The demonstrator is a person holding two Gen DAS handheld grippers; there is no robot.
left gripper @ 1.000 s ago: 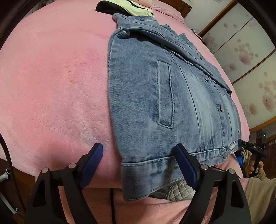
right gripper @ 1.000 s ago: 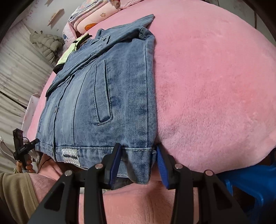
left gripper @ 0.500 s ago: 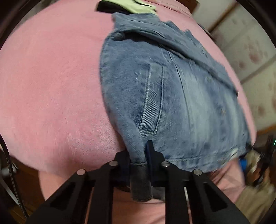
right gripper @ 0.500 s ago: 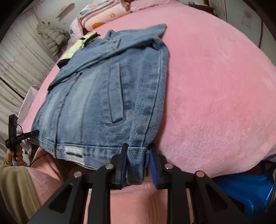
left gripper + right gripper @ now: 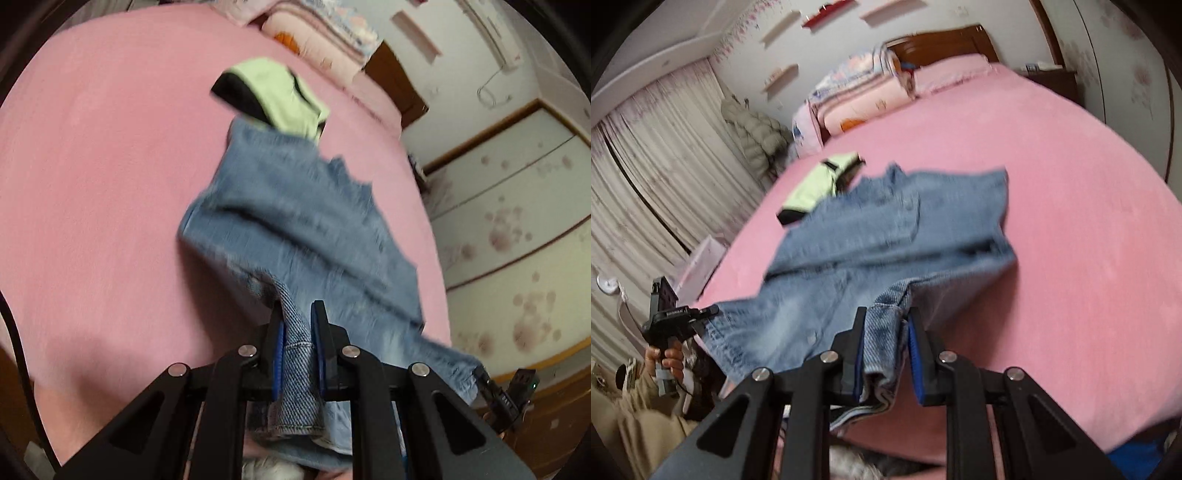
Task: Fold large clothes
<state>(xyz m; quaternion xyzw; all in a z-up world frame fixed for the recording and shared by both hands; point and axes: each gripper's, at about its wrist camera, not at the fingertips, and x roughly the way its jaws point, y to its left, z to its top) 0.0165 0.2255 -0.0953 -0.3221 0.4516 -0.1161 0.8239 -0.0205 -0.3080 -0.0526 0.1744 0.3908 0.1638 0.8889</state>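
A blue denim jacket [image 5: 295,229] lies on the pink bed [image 5: 92,184], its hem end lifted off the blanket. My left gripper [image 5: 297,314] is shut on the jacket's left hem corner. My right gripper [image 5: 884,319] is shut on the right hem corner of the jacket [image 5: 871,236]. Both corners are raised, so the lower part sags between them. The collar end still rests on the bed. The other gripper shows at the edge of each view, the right one [image 5: 513,397] low right, the left one [image 5: 674,315] low left.
A green and black garment [image 5: 273,92] lies beyond the collar, also in the right wrist view [image 5: 820,184]. Folded quilts [image 5: 857,96] are stacked at the wooden headboard. Wardrobe doors [image 5: 517,229] stand to the right, curtains [image 5: 646,192] to the left. A blue stool [image 5: 1134,458] stands low right.
Both grippers closed on the hem corners, then lifted them up and toward the collar. The jacket's lower part has left the bed and the views now tilt up to the headboard.
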